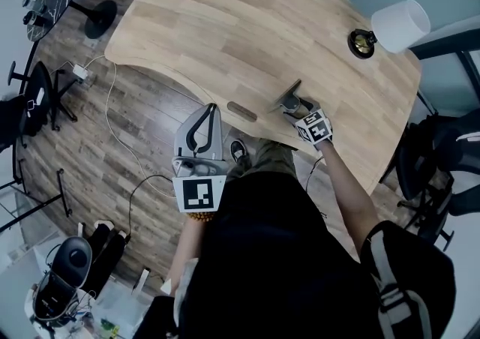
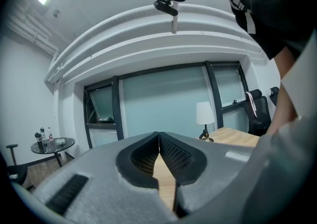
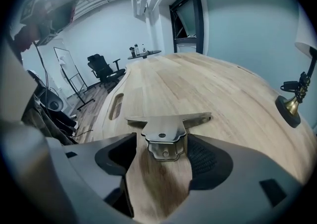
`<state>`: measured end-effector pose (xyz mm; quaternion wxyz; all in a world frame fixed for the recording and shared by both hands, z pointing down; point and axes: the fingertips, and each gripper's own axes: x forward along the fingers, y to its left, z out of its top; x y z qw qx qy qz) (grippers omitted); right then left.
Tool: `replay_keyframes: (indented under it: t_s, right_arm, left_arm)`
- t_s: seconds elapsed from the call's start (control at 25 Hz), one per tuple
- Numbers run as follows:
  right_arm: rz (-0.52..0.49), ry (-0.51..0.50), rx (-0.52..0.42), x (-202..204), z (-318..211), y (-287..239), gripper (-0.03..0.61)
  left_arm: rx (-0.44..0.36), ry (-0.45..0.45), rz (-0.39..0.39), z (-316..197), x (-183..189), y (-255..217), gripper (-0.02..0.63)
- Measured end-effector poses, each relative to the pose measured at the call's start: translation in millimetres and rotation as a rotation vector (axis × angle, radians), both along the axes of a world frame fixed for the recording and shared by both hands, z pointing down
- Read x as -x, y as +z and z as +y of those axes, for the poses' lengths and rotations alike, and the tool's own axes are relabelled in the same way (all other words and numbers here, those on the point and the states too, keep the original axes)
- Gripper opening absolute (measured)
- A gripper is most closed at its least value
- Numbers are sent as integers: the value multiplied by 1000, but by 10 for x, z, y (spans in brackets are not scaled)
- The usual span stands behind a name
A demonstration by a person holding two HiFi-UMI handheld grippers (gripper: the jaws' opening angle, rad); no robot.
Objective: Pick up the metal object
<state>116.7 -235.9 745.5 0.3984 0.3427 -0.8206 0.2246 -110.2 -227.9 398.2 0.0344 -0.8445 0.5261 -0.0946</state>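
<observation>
Your right tongs (image 3: 163, 142) are spread wide around the metal object (image 3: 167, 125), which lies flat on the table (image 3: 198, 84) near its front edge. It's neither pinched nor lifted, so closing and raising remain. Your left tongs (image 2: 159, 146) are pressed together and empty, off the table.

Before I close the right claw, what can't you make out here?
- Metal object: in the head view, the right claw covers most of it.
- Lamp: shade cut off by the right gripper view's edge.
- Bottles on the round side table: too small, left gripper view.
</observation>
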Motion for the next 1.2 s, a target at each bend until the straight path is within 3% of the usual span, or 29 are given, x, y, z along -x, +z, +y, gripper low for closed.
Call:
replay_keyframes:
  t_s: [1.2]
  right_arm:
    - [60, 79, -39, 49, -192, 112, 284]
  left_arm:
    - [8, -40, 35, 240, 207, 73, 18]
